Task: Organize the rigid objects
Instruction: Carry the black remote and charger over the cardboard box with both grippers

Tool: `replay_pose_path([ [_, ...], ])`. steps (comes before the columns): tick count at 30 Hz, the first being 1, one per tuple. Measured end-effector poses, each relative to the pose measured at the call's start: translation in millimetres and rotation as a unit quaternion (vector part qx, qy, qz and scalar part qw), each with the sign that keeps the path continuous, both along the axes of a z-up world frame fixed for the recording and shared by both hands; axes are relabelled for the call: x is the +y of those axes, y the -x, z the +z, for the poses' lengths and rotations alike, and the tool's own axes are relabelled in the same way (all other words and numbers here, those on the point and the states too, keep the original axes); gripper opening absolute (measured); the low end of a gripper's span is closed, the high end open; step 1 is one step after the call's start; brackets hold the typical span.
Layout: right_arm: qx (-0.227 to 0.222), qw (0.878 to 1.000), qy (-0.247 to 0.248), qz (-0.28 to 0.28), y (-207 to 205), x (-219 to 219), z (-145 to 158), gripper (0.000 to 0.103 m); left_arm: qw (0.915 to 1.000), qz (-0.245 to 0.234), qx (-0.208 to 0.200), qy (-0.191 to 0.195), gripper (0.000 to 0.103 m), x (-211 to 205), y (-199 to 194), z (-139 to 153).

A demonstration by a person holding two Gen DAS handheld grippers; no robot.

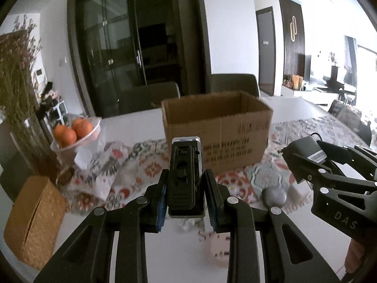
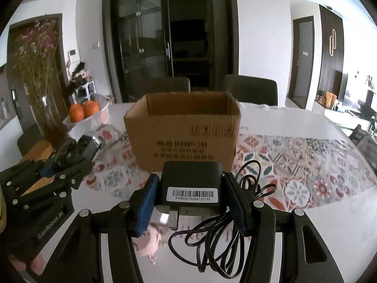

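My left fingers (image 1: 186, 194) squeeze a small black box-shaped gadget (image 1: 185, 176). My right fingers (image 2: 192, 202) squeeze a black plug block (image 2: 192, 186) near the brown cardboard box (image 2: 183, 129).

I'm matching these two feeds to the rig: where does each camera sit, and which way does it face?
Left wrist: on the left hand-held gripper, facing the cardboard box; its fingers clamp a black device.
Right wrist: on the right hand-held gripper, facing the same box; its fingers clamp a black power adapter.
Shared: box, patterned cloth, oranges, each other's gripper.
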State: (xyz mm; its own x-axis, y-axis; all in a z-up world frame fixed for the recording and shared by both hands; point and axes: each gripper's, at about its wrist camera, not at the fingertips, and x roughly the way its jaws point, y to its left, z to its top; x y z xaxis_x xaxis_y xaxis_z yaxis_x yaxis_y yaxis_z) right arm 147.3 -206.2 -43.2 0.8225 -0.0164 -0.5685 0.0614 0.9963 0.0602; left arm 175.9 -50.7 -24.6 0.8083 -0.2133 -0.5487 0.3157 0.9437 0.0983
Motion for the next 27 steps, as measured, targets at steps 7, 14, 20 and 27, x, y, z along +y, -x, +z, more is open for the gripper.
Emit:
replay_pose_path([
  [7,-0.026,1.000,0.000,-0.002,-24.5,-12.2,29.2,0.057,0.9998,-0.008,-0.018,-0.004,0.029,-10.0,-23.9,28.5],
  [14,-0.027,0.999,-0.017,0.006,-55.1,-22.5,50.8,0.056,0.9996,-0.012,-0.023,-0.009,0.029,-19.4,-54.3,53.7],
  [20,-0.015,0.999,-0.037,0.014,-89.7,-29.7,64.4,0.056,0.9998,-0.012,0.010,-0.009,0.029,-26.8,-93.2,63.5],
  [27,0.011,0.999,-0.045,0.021,-128.9,-37.9,72.8,0.057,0.9992,-0.008,0.034,-0.021,0.029,-35.4,-126.8,64.0],
])
